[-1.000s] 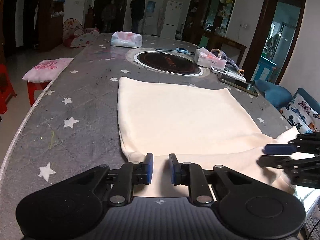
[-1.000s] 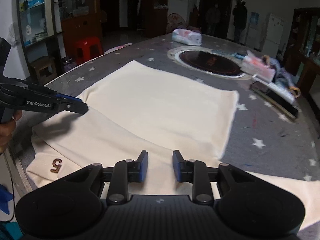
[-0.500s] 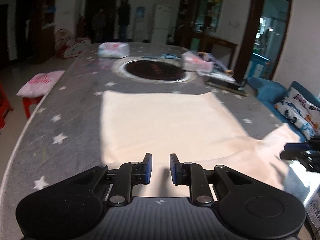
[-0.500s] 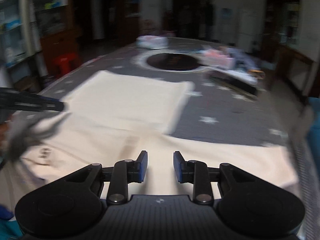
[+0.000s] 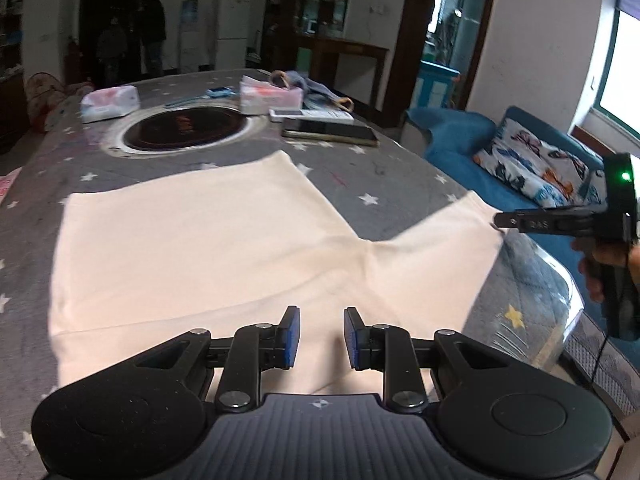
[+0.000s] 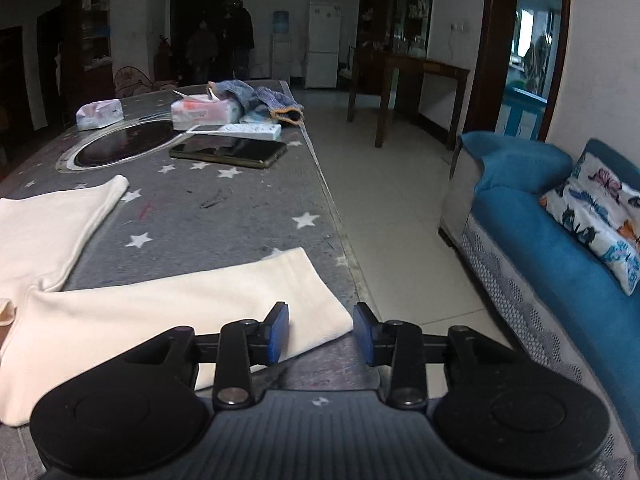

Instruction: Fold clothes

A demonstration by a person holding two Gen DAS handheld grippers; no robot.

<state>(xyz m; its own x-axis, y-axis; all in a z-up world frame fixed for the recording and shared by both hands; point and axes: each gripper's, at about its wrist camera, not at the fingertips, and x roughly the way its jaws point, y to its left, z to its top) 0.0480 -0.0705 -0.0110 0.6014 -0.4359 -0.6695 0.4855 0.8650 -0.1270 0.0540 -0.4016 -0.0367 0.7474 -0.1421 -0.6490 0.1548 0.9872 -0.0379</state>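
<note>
A cream long-sleeved garment (image 5: 192,240) lies flat on the grey star-patterned table (image 5: 380,184). Its right sleeve (image 6: 176,308) stretches toward the table's right edge. My left gripper (image 5: 319,336) is open and empty, just above the garment's near edge. My right gripper (image 6: 320,330) is open and empty, with the cuff end of the sleeve between and just before its fingers. It also shows in the left wrist view (image 5: 500,222), with its tip at the sleeve's cuff corner.
A round inset hotplate (image 5: 186,132), tissue packs (image 5: 110,102), phones (image 6: 228,150) and blue cloth (image 6: 256,98) sit at the far end. A blue sofa (image 6: 560,248) with a patterned cushion stands to the right, across a strip of tiled floor.
Both grippers swung to the right. My right gripper moved from the garment's middle to the cuff of the right sleeve and opened wider. The left gripper also opened a little.
</note>
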